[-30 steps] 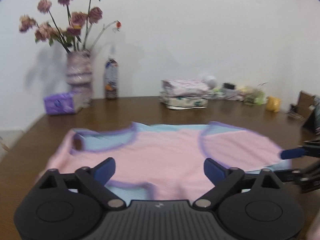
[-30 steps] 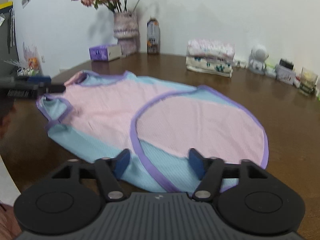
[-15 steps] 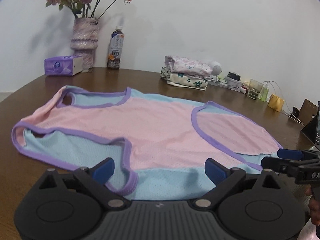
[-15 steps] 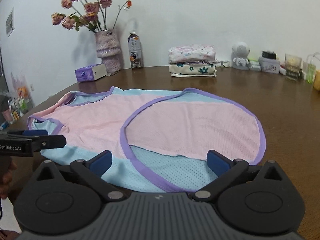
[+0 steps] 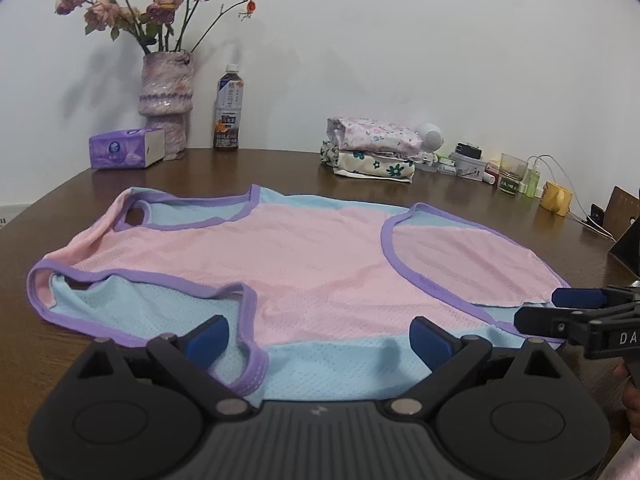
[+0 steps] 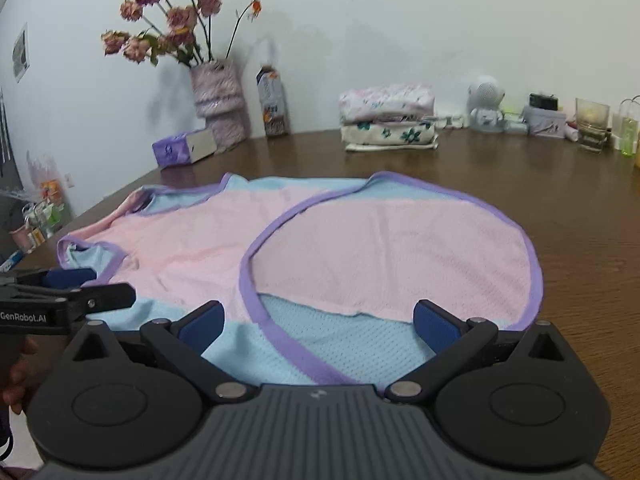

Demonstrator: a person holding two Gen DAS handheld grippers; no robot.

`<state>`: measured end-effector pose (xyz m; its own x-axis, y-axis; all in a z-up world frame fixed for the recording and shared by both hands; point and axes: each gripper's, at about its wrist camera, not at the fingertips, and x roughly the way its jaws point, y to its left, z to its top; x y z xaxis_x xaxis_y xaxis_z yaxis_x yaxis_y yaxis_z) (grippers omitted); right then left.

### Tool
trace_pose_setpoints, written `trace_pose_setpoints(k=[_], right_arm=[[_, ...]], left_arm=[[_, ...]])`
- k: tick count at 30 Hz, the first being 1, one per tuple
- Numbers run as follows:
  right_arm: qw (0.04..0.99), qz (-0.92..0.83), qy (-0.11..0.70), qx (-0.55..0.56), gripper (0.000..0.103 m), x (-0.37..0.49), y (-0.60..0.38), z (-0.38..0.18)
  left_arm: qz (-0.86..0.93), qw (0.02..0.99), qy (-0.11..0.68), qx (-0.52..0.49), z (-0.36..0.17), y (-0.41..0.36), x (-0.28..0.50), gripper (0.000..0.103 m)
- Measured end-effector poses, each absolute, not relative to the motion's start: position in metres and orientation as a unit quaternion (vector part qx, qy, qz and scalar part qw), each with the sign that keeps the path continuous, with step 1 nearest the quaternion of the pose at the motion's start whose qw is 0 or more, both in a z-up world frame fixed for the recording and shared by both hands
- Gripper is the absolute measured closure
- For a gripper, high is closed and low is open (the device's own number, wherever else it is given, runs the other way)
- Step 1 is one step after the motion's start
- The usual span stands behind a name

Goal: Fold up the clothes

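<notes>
Both claws, left claw point(image 5: 318, 334) and right claw point(image 6: 318, 322), are spread wide with nothing pinched, poised low over the near hem of the pink-and-blue mesh vest point(image 5: 304, 264) lying flat on the worktop point(image 5: 460, 196), likely ready for folding.

Each gripper had a ribbed dark grey housing flanked by two round black discs, with black linkage arms on silver pivot screws. The left gripper point(image 5: 319, 336) and the right gripper point(image 6: 319, 322) both carried dark blue pads point(image 5: 430, 336). White "GenRobot.AI" lettering marked the left one's side.
</notes>
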<state>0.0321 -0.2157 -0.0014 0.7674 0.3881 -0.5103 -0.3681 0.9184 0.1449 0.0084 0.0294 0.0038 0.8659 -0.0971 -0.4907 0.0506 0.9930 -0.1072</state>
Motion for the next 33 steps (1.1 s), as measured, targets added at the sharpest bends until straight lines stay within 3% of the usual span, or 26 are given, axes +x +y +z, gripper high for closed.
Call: trace_pose_setpoints(k=[33], right_arm=[[0.936,0.200,0.289,0.032,0.001,0.0328,-0.2177,-0.0042]], left_arm=[[-0.033,0.962,0.267,-0.046,0.0023,0.0272,0.0122,0.006]])
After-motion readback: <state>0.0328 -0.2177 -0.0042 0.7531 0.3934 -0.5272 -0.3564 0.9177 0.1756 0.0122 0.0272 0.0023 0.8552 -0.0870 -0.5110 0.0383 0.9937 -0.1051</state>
